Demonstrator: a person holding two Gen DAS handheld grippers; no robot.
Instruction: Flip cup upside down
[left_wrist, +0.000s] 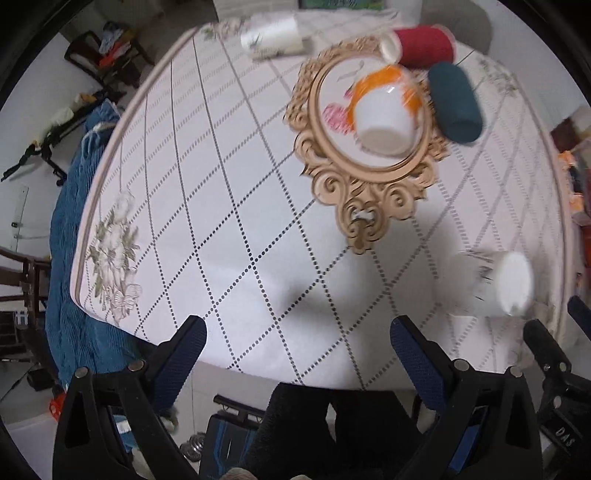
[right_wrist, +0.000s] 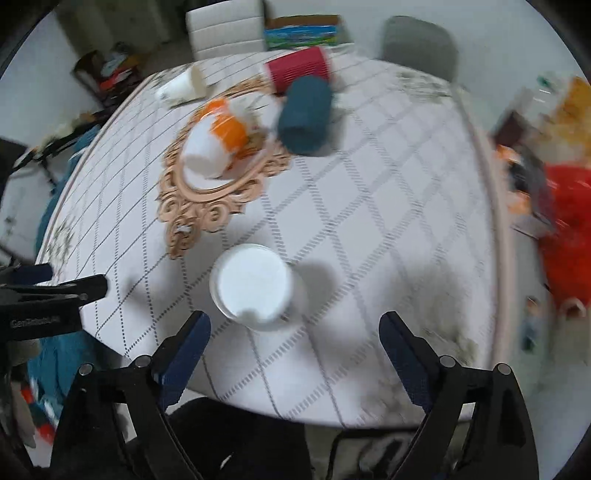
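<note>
While both grippers hang over the round table (right_wrist: 369, 221) with jaws spread wide and nothing between them, the white cup (right_wrist: 255, 286) stands base-up near the table's front edge, just ahead of the right gripper (right_wrist: 295, 332); the left gripper (left_wrist: 297, 334) hovers beside it.

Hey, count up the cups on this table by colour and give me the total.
White cups: 2, one at the far edge, one near the fingers
Orange-and-white cup: 1, on the tray
Red cup: 1
Teal cup: 1
Total: 5 cups
</note>
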